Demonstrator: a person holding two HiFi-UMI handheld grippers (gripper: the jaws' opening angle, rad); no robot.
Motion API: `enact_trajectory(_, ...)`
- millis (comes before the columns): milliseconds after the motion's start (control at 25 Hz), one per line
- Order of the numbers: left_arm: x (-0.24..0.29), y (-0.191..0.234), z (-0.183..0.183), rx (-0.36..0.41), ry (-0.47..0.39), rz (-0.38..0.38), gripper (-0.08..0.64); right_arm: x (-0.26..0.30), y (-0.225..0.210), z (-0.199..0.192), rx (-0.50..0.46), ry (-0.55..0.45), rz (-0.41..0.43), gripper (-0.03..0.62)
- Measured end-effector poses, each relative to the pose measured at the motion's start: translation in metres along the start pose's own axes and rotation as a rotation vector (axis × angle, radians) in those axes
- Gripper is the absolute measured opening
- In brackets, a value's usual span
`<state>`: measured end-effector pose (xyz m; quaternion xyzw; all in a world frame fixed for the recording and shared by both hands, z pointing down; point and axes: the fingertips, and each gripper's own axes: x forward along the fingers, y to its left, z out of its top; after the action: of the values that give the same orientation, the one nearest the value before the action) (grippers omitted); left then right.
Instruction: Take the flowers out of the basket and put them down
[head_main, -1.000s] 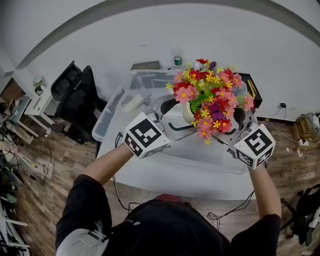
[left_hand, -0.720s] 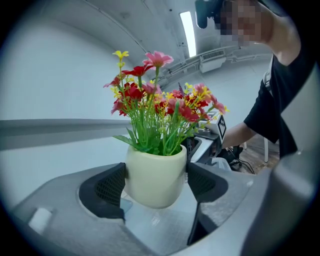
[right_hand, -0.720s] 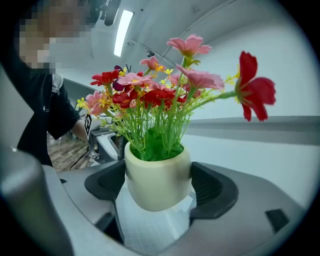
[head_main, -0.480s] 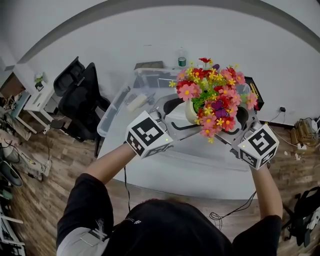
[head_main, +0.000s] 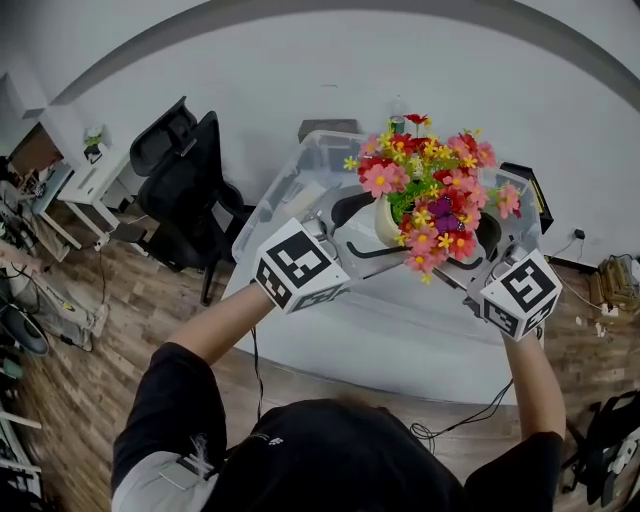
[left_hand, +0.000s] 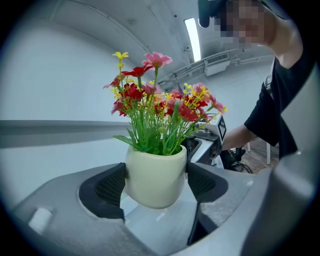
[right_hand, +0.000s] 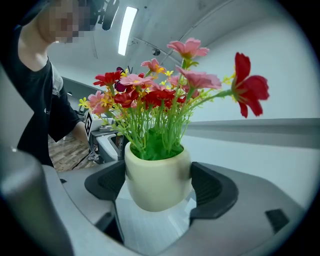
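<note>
Your left tongs (left_hand: 156, 183) and right tongs (right_hand: 157, 187) both pinch the cream flower pot (head_main: 388, 222), held aloft over the tabletop (head_main: 400, 340). You look mid-carry — next, lower it upright onto a bare patch, then let go.

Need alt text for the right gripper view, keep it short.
A cream pot of red, pink and yellow flowers sits clamped between the right gripper's two dark jaws, above a white surface. A person in a black shirt stands at the left.

Red, pink, yellow flowers (head_main: 430, 190) in a cream pot (head_main: 386, 222), upright and aloft.
</note>
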<state>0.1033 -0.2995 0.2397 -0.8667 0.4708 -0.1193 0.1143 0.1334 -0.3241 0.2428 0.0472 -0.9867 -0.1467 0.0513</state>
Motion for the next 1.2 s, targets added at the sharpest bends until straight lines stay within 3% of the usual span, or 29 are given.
enact_trajectory(320, -0.059, 0.039, -0.024, -0.023, 0.021, 0.053, 0.396, 0.068, 0.031, 0.011, 0.001, 0.002, 0.062, 0.422)
enact_trajectory(560, -0.064, 0.035, -0.020, -0.026, 0.035, 0.101, 0.396, 0.066, 0.034, 0.016, -0.003, -0.014, 0.101, 0.422)
enact_trajectory(1200, -0.136, 0.072, -0.036, -0.044, 0.059, 0.229, 0.396, 0.137, 0.074, 0.039, -0.026, -0.046, 0.229, 0.422)
